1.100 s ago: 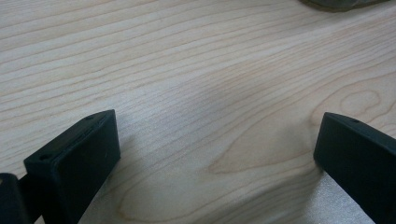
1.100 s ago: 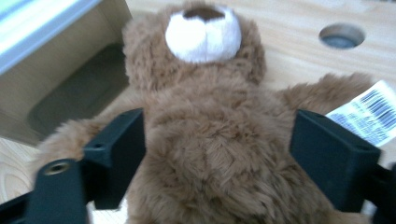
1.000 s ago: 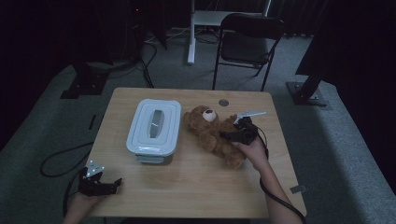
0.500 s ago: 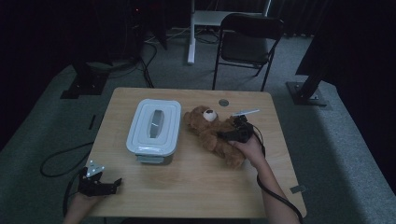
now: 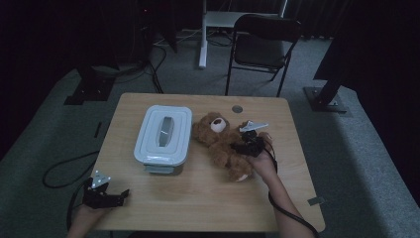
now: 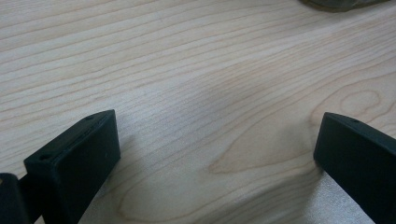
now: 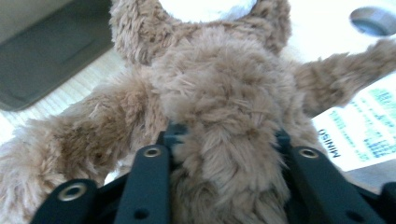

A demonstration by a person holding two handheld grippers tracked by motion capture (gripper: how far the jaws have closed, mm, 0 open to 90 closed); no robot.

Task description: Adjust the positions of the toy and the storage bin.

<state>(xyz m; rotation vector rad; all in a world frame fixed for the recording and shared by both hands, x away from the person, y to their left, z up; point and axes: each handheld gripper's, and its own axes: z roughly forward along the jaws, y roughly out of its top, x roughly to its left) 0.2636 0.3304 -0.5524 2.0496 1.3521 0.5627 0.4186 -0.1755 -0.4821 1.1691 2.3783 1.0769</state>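
Brown teddy bear [image 5: 223, 144] lying on its back on the wooden table [image 5: 198, 208], just to the right of the white lidded container [image 5: 163, 134]. Right gripper [image 5: 243, 147], its jaws having just been closing, clamped on the bear's body; in the right gripper view the fur [image 7: 224, 154] bulges between the two black jaws, and a printed tag [image 7: 364, 126] lies beside the bear's arm. Left gripper [image 5: 116, 196], well apart from the container at the table's near left corner, jaws spread over bare wood.
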